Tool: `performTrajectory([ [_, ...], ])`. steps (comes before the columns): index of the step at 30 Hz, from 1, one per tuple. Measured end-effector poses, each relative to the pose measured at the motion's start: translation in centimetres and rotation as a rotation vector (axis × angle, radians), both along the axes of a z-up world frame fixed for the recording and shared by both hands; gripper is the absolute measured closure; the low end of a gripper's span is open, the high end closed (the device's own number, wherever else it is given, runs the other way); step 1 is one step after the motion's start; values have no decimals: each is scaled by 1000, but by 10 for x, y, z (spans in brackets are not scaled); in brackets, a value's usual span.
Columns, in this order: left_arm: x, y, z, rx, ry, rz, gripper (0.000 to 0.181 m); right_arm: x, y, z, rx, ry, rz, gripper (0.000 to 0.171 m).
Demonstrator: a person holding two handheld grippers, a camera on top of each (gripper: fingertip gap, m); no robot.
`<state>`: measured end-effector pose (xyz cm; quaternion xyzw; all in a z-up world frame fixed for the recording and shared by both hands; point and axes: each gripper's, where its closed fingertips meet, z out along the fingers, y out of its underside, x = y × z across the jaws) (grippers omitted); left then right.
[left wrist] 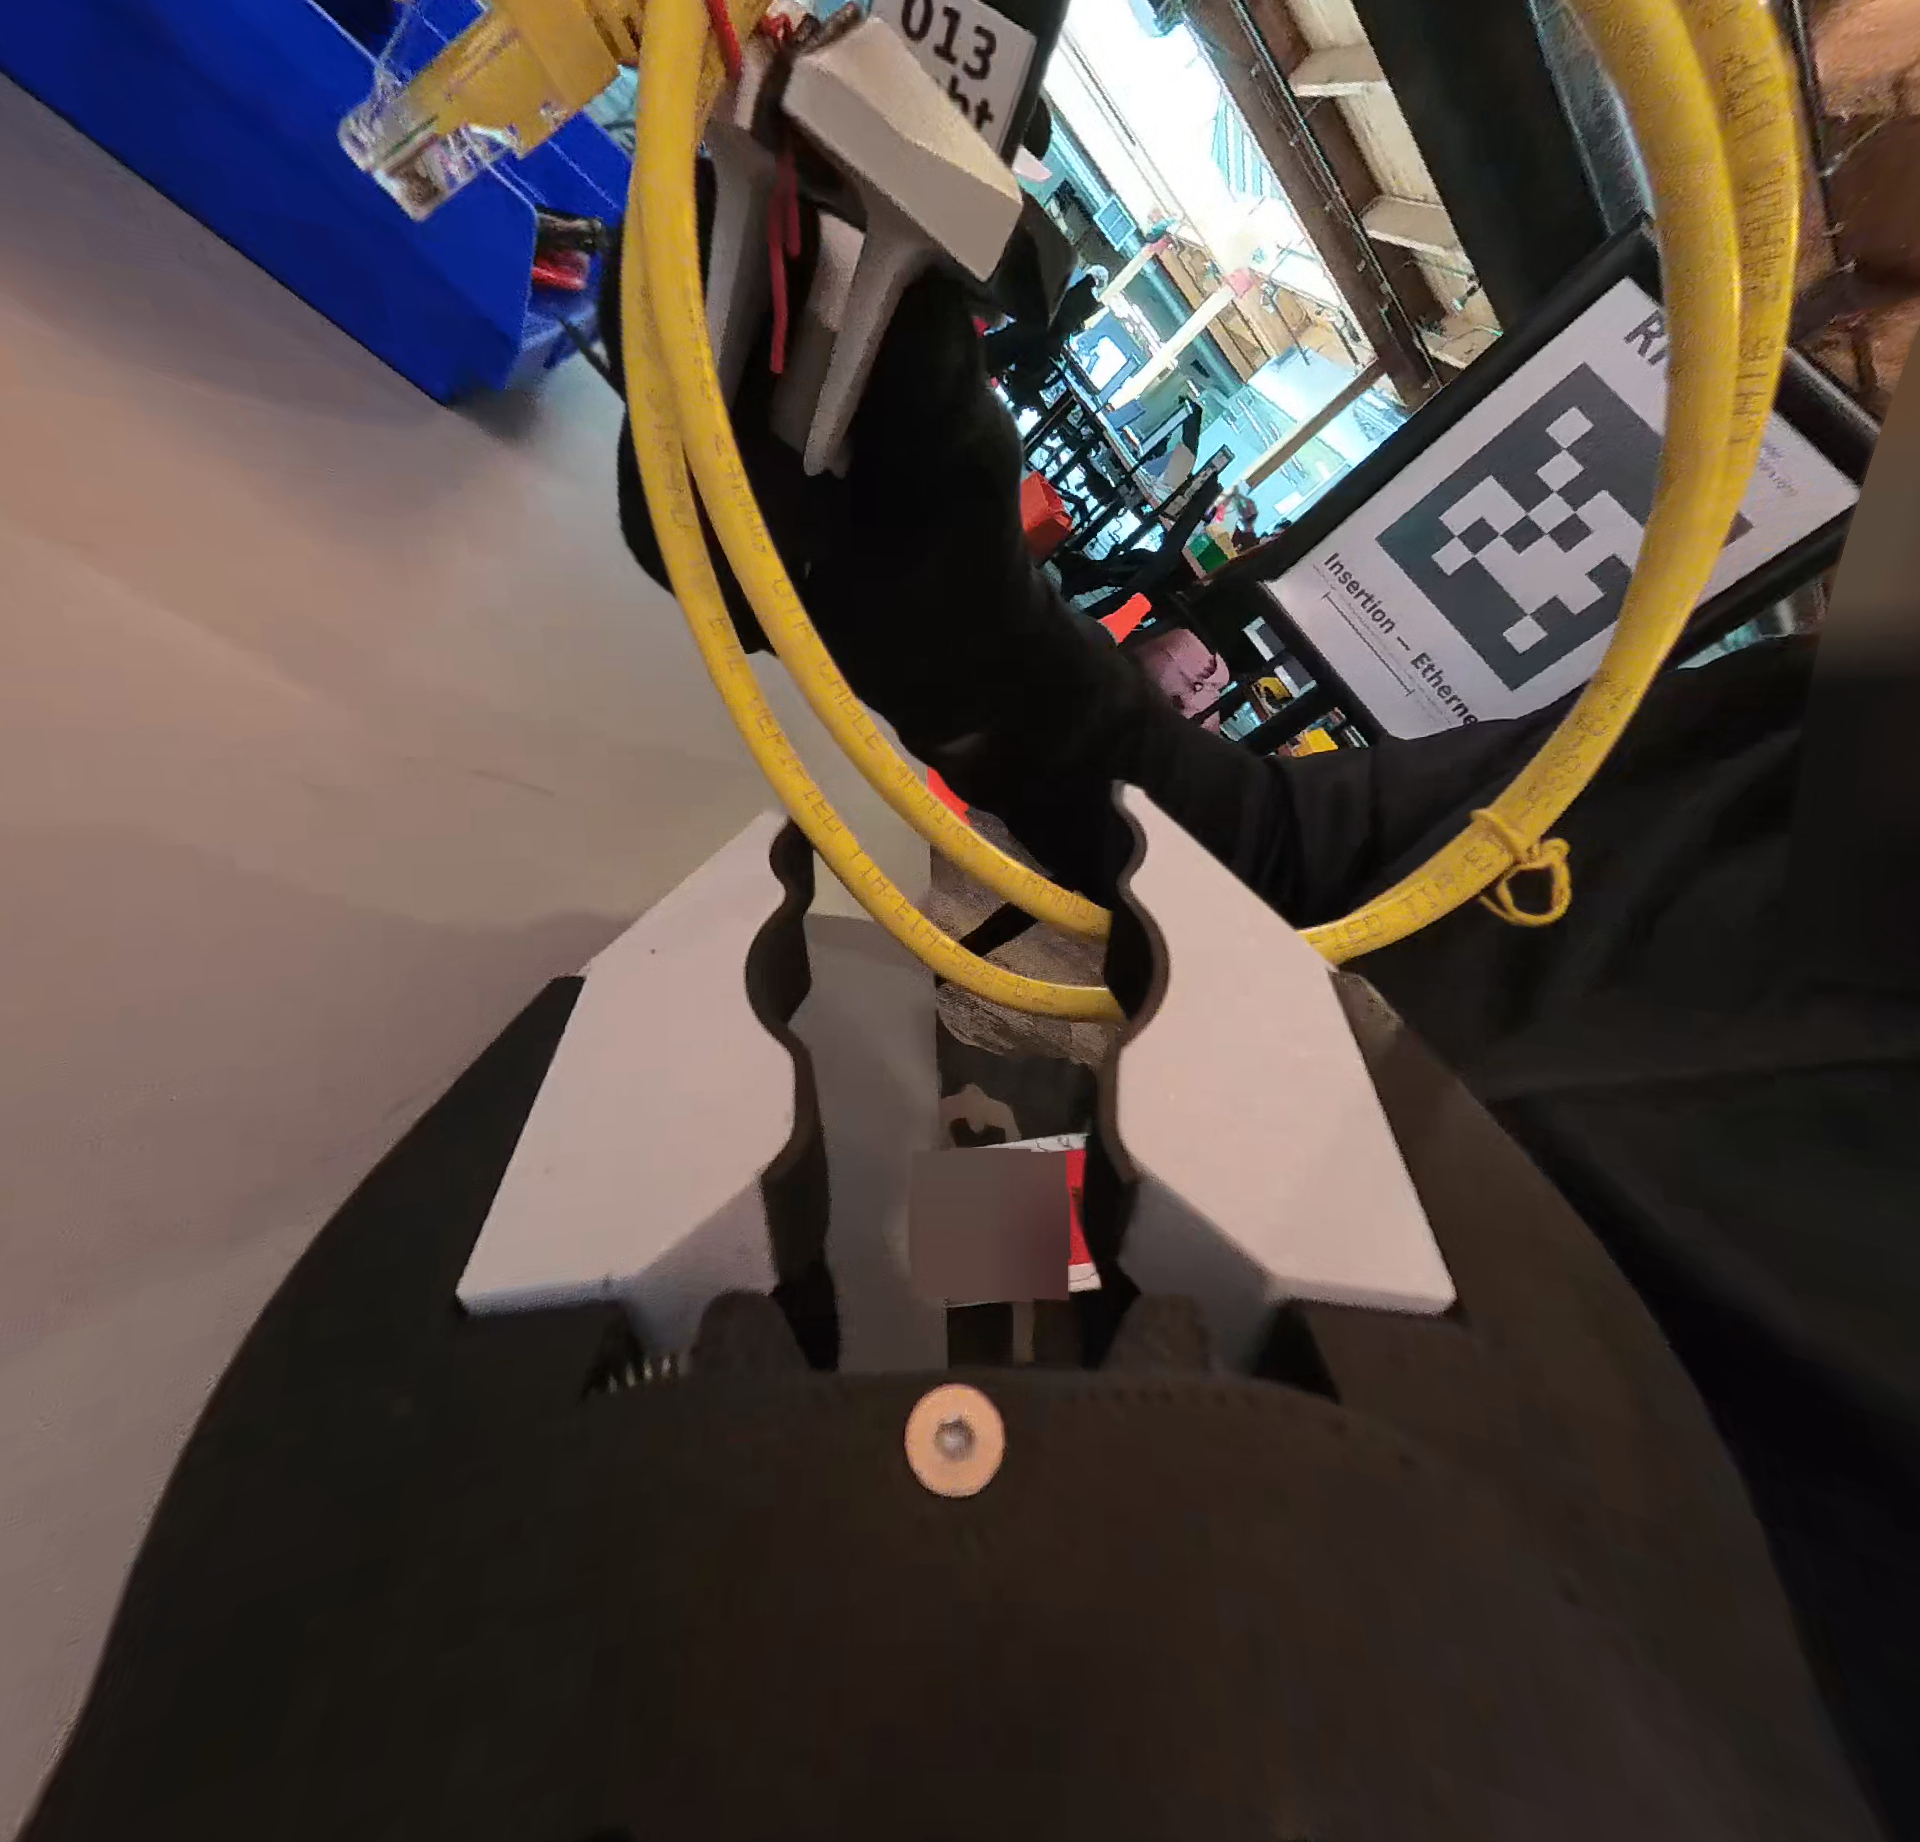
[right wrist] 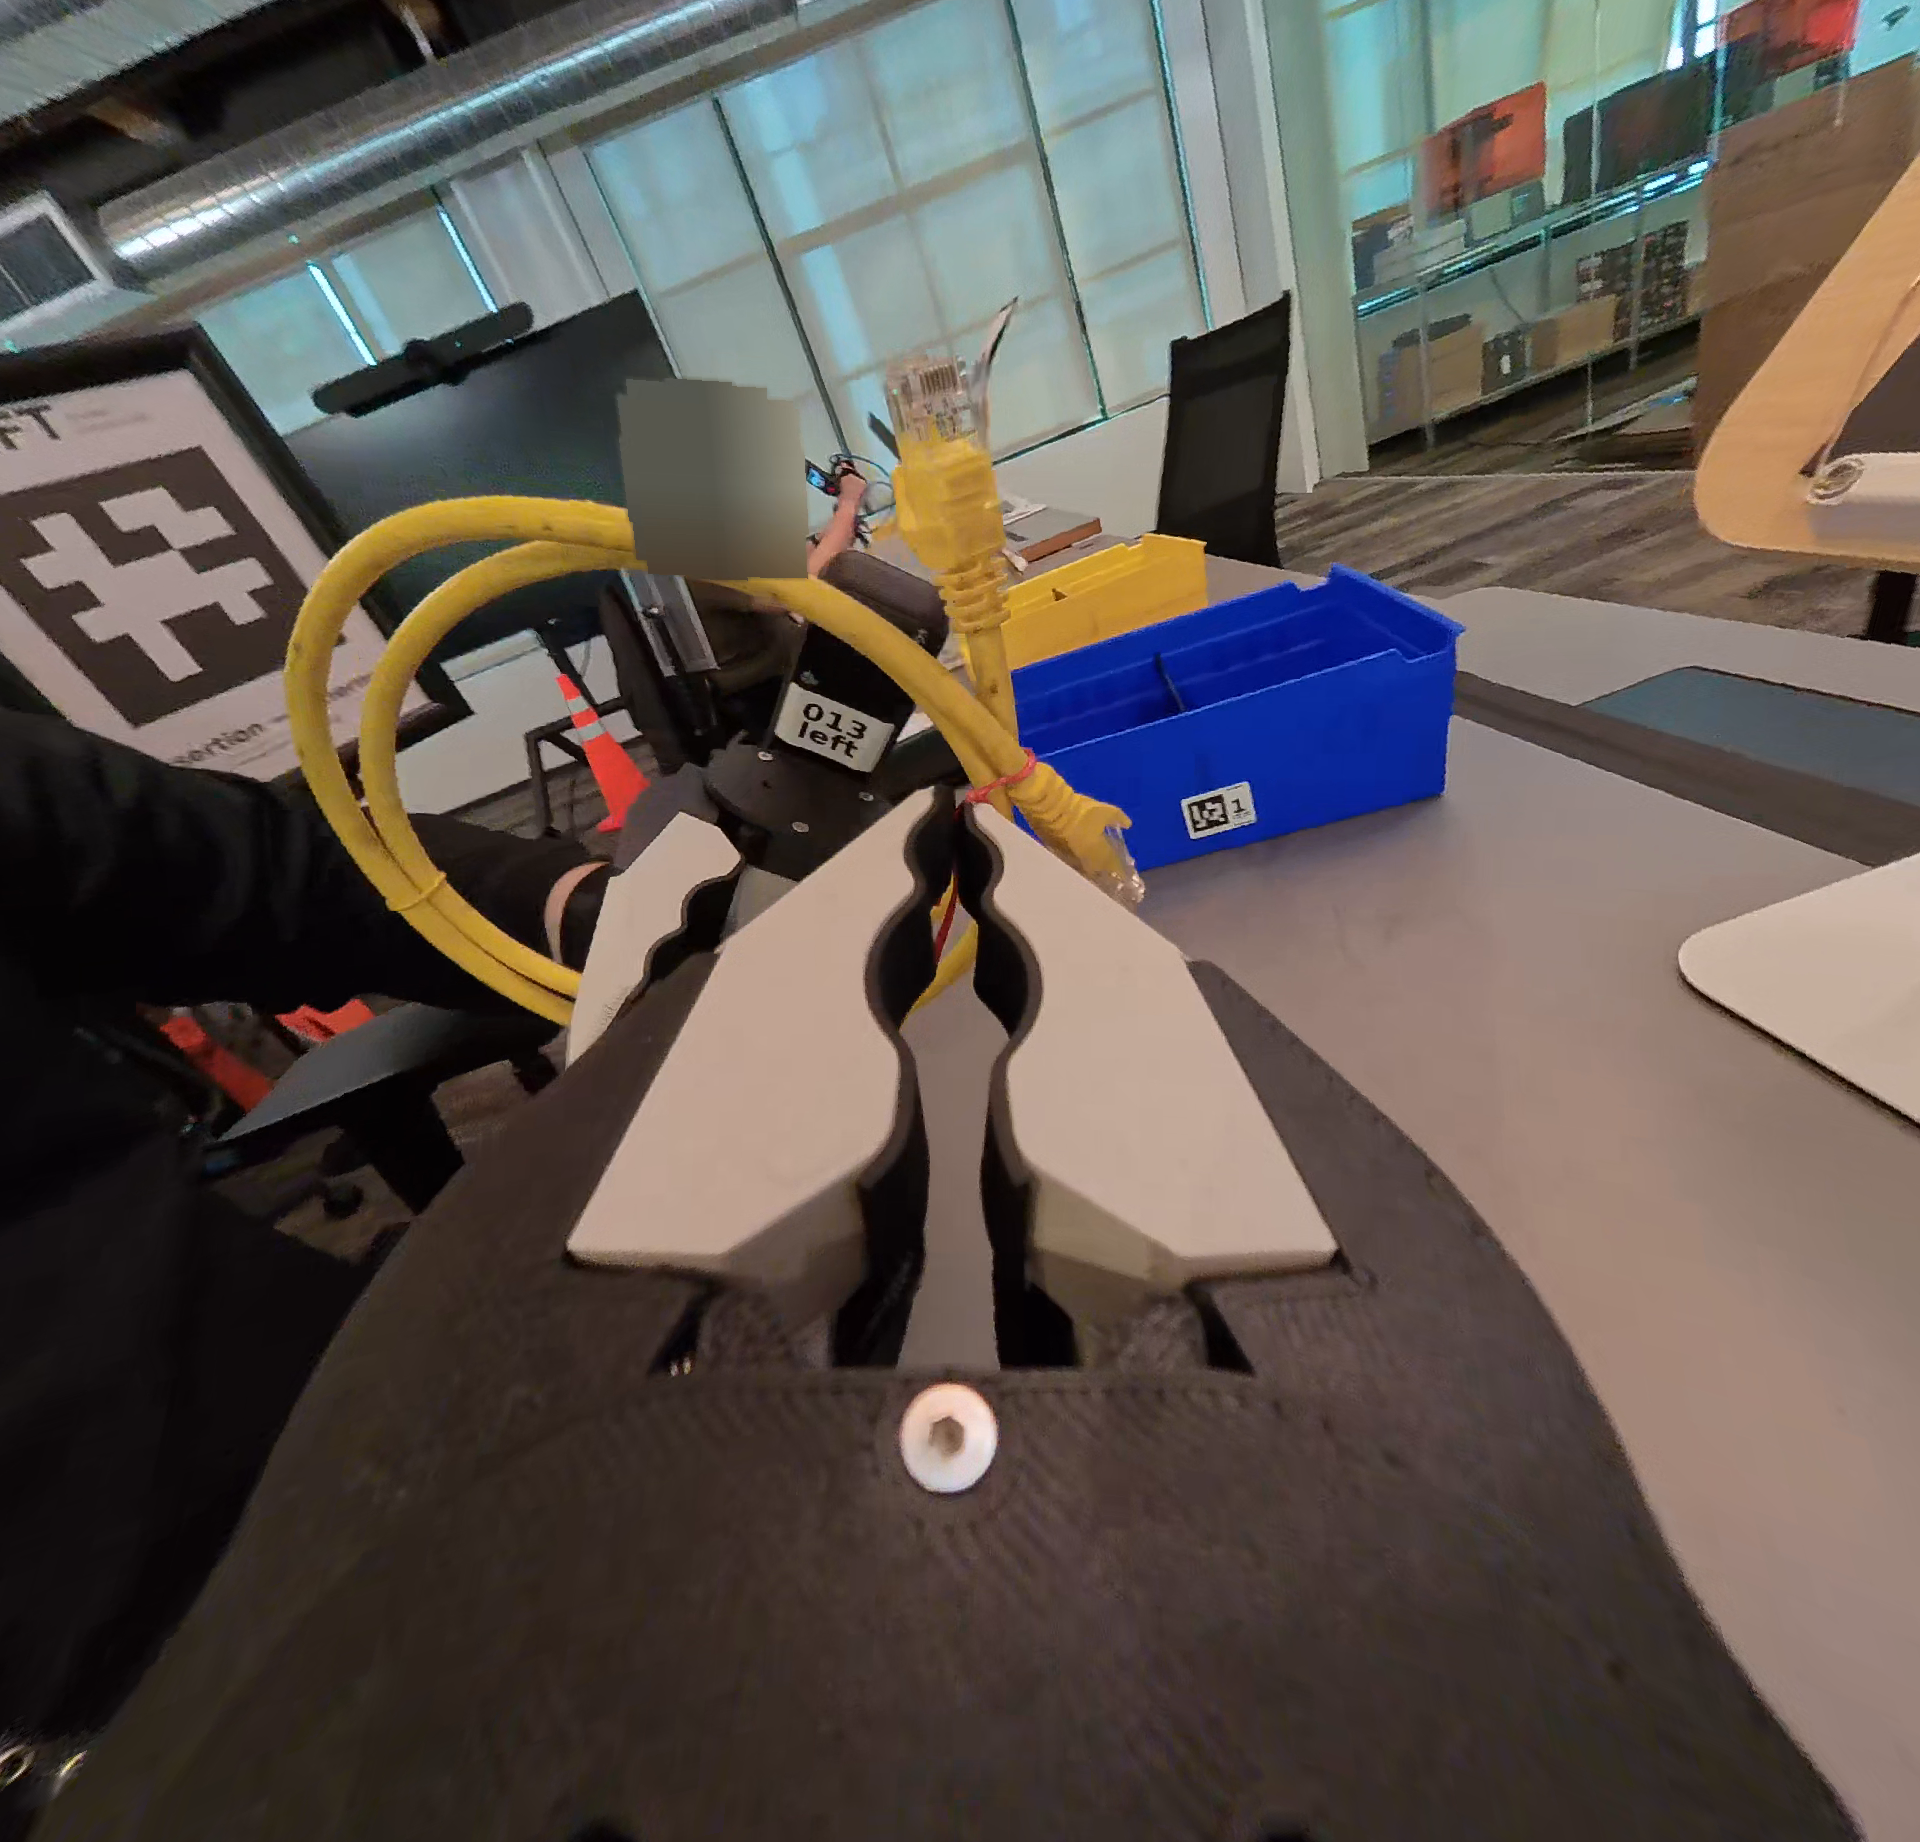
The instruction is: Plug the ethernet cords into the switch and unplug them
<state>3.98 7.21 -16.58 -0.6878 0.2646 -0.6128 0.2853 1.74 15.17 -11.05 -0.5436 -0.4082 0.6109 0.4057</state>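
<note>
The right claw (right wrist: 961, 836), grey fingers with wavy black pads, is clenched at its tips on the coiled yellow ethernet cord (right wrist: 343, 712) where a thin red tie (right wrist: 1003, 782) binds the strands, holding it in the air above the grey desk (right wrist: 1455, 1065). The left claw (left wrist: 951, 857) stands released, its fingers apart; the coil's lower strands (left wrist: 935, 857) pass between them and touch the right-hand pad. In the right wrist view the left claw (right wrist: 717, 878) sits just behind the right one, tilted toward it.

One clear-tipped yellow plug (right wrist: 940, 442) points upward above the grip; the other (right wrist: 1091, 836) hangs down just beside the claw tips. A blue plastic bin (right wrist: 1299, 732) with dividers stands on the desk beyond the plugs, a yellow bin (right wrist: 1101, 587) behind it.

Only the right wrist view shows the white rounded panel (right wrist: 1818, 982) at the desk's right edge and an orange cone (right wrist: 603, 743) on the floor. The left wrist view shows a small yellow tie (left wrist: 1527, 873) on the coil, and a framed black-and-white marker sign (left wrist: 1538, 545) behind the loop. No switch shows in either view.
</note>
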Motion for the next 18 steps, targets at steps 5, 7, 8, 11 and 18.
performTrajectory([
  [5, -7, -2, 9, -109, -155, -5, 130, -5, -2, 0, 18, -13, -24, 171],
  [7, -17, 6, -1, -125, -153, 55, 130, -4, -2, 1, 43, -30, -25, 171],
  [8, -22, 12, -7, -136, -147, 101, 129, -2, -3, 5, 48, -21, -23, 171],
  [11, -30, 15, -8, -108, -162, 132, 128, 2, -3, 13, 45, 3, -21, 171],
  [18, -50, 24, -14, 34, -65, 176, 119, 5, -1, 18, 39, 15, -29, 171],
])
